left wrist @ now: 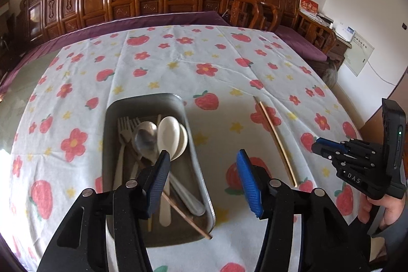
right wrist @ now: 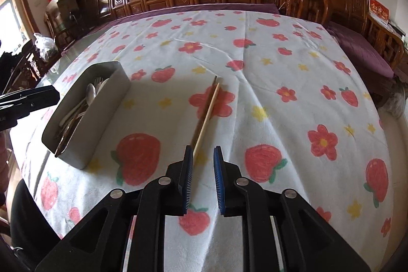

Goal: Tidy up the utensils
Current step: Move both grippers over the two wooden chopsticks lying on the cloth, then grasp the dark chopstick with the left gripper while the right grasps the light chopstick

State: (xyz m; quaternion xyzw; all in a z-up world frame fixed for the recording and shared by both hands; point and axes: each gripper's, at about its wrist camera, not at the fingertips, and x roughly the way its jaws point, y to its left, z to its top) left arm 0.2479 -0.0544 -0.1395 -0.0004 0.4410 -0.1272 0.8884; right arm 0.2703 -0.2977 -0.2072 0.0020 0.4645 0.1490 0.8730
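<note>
Both grippers, left (left wrist: 202, 157) and right (right wrist: 202, 153), gape empty; chopsticks (right wrist: 206, 112) seemingly paired, beside tray (right wrist: 102, 119).

A grey oblong tray (left wrist: 196, 157) with rounded corners stands on the worktop, directly ahead of and partly beneath the left tool (left wrist: 202, 165). Inside it lie metal forks (left wrist: 125, 131), a steel spoon (left wrist: 145, 138) and two white spoons (left wrist: 169, 134), bowls pointing away from that tool, handles toward it. One thin wooden chopstick (left wrist: 188, 218) lies slantwise in the tray, its near end poking over the corner closest to the tool. A pair of pale wooden chopsticks (right wrist: 207, 111) lies side by side on the cloth, straight ahead of the right tool (right wrist: 202, 154), their near ends running down between its parted fingers without touching them.
</note>
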